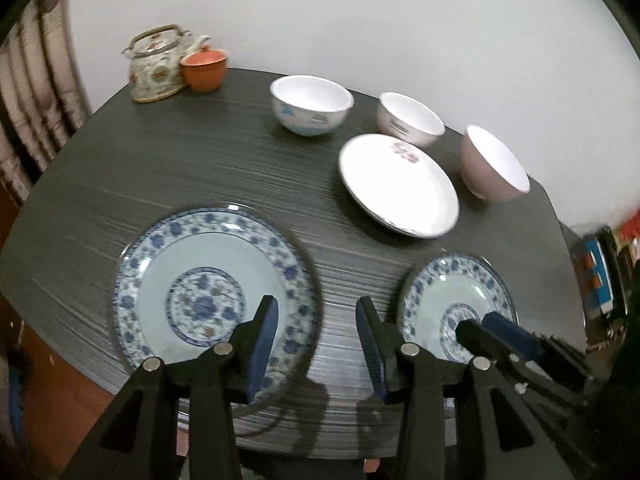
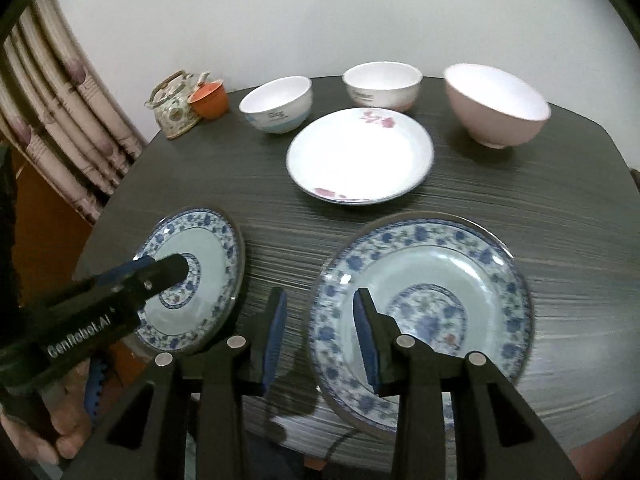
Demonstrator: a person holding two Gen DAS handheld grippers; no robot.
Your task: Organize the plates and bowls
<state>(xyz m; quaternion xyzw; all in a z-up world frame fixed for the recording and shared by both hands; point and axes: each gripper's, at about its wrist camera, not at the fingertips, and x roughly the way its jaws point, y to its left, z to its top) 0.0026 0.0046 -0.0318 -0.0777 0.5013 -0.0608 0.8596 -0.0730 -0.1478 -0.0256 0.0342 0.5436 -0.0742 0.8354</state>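
Your left gripper (image 1: pixel 316 308) has its fingers spread wide with nothing between them. It hangs over the near edge of the dark wood-grain table (image 1: pixel 180 160), its left finger above the right rim of the large blue-and-white plate (image 1: pixel 160 280). In that view the small blue-and-white plate (image 1: pixel 456 280) lies toward the near right corner, and your right gripper (image 1: pixel 472 326) reaches in over its middle. The right wrist view shows the two plates the other way round, small one at the near left edge under your left gripper and large one to the right. There your right gripper's fingers are parted and hold nothing. They straddle the large plate's left rim, one finger over bare table and one over the plate; I cannot tell whether they touch it. Your hand (image 2: pixel 52 440) grips the left tool's handle. Past the patterned plates sits the white plate with pink flowers (image 1: pixel 396 188). Along the far edge stand the blue-printed bowl (image 1: pixel 312 104), the white bowl (image 1: pixel 410 118) and the pink bowl (image 1: pixel 492 168), all upright and apart. The teapot (image 1: pixel 156 64) and orange lidded cup (image 1: pixel 204 66) touch at the far left corner.
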